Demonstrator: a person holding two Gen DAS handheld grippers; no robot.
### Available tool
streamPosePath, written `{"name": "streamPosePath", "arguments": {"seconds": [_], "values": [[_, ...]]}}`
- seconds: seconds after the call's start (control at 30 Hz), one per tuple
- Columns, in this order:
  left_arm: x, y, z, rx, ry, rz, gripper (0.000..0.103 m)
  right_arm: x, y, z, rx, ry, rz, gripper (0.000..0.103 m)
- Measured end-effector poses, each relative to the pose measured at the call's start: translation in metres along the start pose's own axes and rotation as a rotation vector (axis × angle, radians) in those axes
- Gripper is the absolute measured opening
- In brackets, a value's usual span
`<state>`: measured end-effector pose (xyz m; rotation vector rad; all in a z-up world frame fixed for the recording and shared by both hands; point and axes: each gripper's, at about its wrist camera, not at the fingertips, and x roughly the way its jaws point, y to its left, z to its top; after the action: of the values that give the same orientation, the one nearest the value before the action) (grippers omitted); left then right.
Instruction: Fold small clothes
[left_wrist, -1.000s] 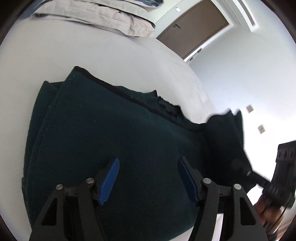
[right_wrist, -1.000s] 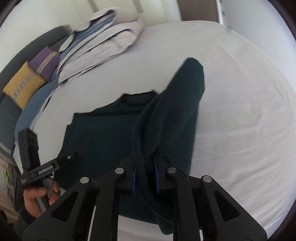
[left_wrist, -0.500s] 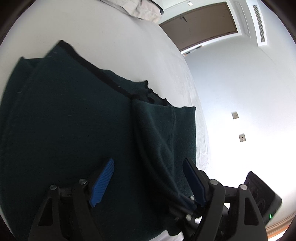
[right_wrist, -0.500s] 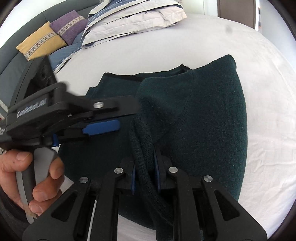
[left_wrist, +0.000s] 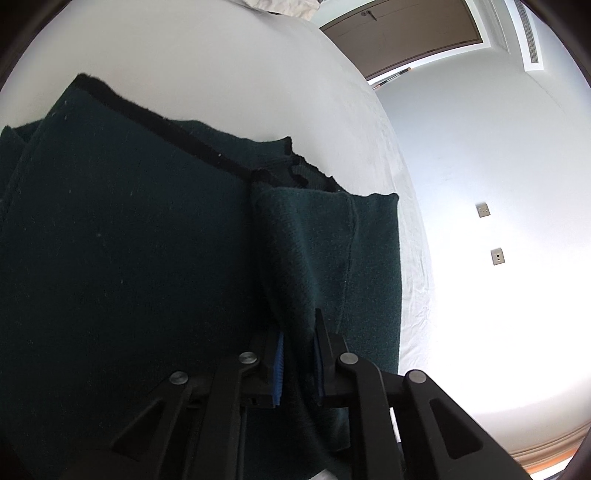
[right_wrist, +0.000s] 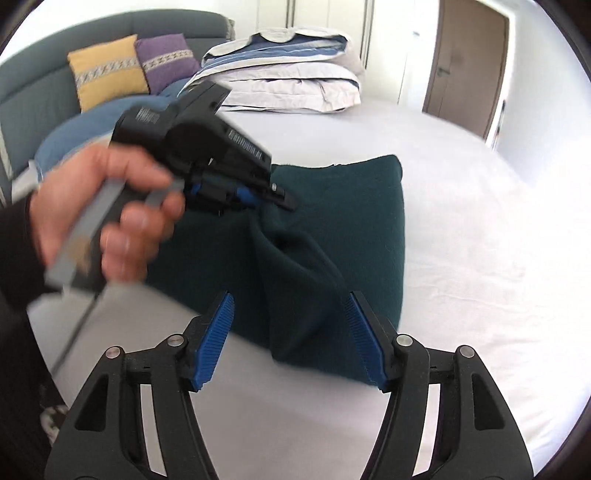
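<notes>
A dark green knit garment lies flat on the white bed, its right part folded over the body. My left gripper is shut on the folded part's edge. In the right wrist view the garment lies ahead, and the left gripper pinches a raised fold of it. My right gripper is open and empty, just in front of the garment's near edge, with a loose ridge of cloth between its blue pads.
White bed sheet around the garment. Stacked pillows and folded bedding at the bed's far end. Yellow and purple cushions on a grey sofa at the left. A brown door stands beyond the bed.
My right gripper let go of the folded part and opened, drawing back. My left gripper closed on that same fold. The fold now rests over the garment's body.
</notes>
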<state>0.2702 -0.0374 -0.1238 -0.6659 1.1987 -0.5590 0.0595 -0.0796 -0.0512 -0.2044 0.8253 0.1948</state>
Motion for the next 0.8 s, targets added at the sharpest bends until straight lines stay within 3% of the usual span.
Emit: {"name": "streamPosePath", "arguments": {"seconds": [0.07,0.13,0.17,0.27,0.3,0.4,0.8], "values": [[0.000,-0.007,0.000,0.010,-0.002,0.001,0.013,0.008,0.005,-0.001,-0.049,0.009,-0.052,0.061],[-0.001,-0.011,0.000,0.020,-0.002,0.001,0.013,0.015,0.010,0.001,-0.051,0.014,-0.040,0.059],[-0.002,-0.011,0.000,0.022,-0.002,0.000,0.013,0.015,0.013,0.001,-0.047,0.006,-0.023,0.053],[-0.004,-0.010,0.004,0.024,-0.007,-0.004,0.013,0.020,0.027,0.002,-0.098,0.007,-0.019,0.018],[-0.007,-0.010,0.006,0.026,-0.012,-0.002,0.013,0.020,0.032,0.002,-0.119,0.000,-0.022,0.014],[-0.023,-0.004,0.011,0.029,-0.030,0.002,0.013,0.017,0.043,-0.002,-0.170,-0.021,-0.010,0.009],[-0.086,0.044,0.034,0.023,-0.072,0.086,0.013,0.022,0.086,0.012,-0.213,-0.063,0.179,0.008]]}}
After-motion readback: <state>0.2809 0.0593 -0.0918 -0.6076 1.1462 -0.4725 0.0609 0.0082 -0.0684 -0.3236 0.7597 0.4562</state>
